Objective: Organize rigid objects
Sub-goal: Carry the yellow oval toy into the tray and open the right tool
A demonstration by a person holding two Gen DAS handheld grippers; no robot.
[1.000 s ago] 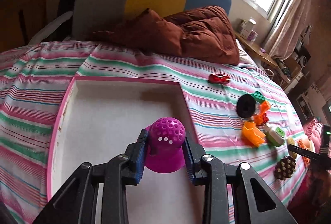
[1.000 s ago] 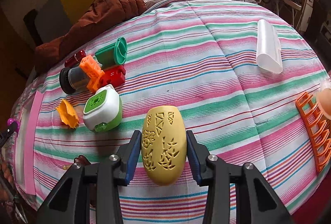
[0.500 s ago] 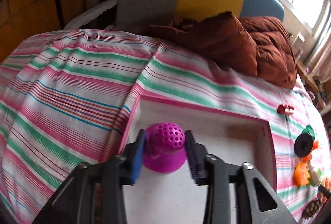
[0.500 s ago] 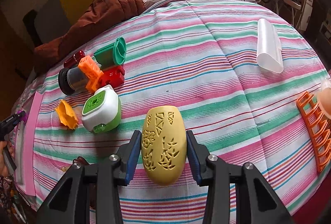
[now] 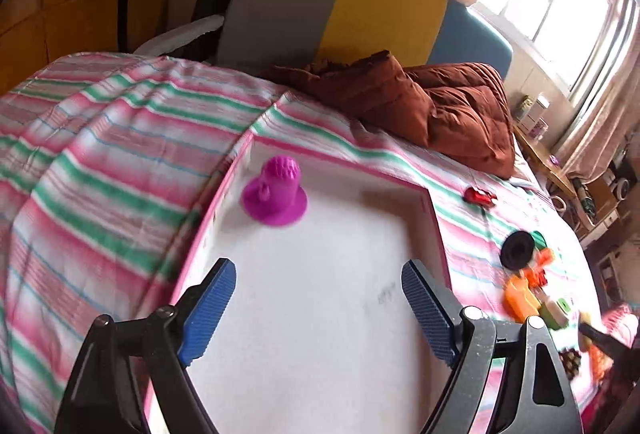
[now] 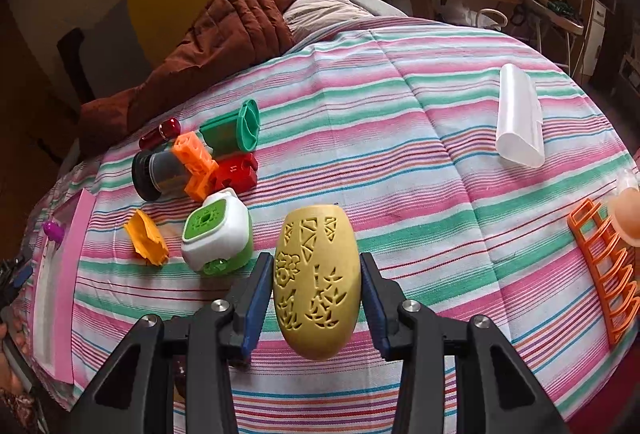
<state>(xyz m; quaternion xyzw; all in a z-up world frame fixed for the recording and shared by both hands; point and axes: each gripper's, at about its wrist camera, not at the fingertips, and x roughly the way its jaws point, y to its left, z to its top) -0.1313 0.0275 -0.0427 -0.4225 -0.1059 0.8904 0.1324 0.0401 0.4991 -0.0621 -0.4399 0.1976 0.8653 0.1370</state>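
- The left gripper point(image 5: 318, 308) has its jaws opening, already wide apart, and nothing is between them; only the white floor of the tray point(image 5: 434, 218) shows in the gap.
- The magenta piece point(image 5: 275, 193) stands upright inside the tray, near its far left corner, clear of the blue pads point(image 5: 208, 308). It looks like hollow printed plastic: light, stiff, with a wide flat brim that should keep it steady. I judge it needs no more handling.
- The right gripper point(image 6: 316, 298) is closed on the yellow oval shell point(image 6: 316, 282), 1 pad on each long side, near the middle of its length. The shell is above the striped bed cover point(image 6: 400, 137), to the right of the tray.
- The shell seems hard and light, but its walls are cut through with leaf and triangle patterns, so I think they are thin and could crack under a strong squeeze. Its sides are curved and smooth, so it may slip forward out of the pads; a hold at the widest part, as now, looks safest.
- The other pieces lie close together between shell and tray: a green-and-white block point(image 6: 218, 238), an orange folded piece point(image 6: 146, 238), a red brick point(image 6: 236, 171), a green cup point(image 6: 236, 129) and a black-capped jar point(image 6: 156, 171). All look rigid and light; the jar and the cup lie on their sides and may roll.
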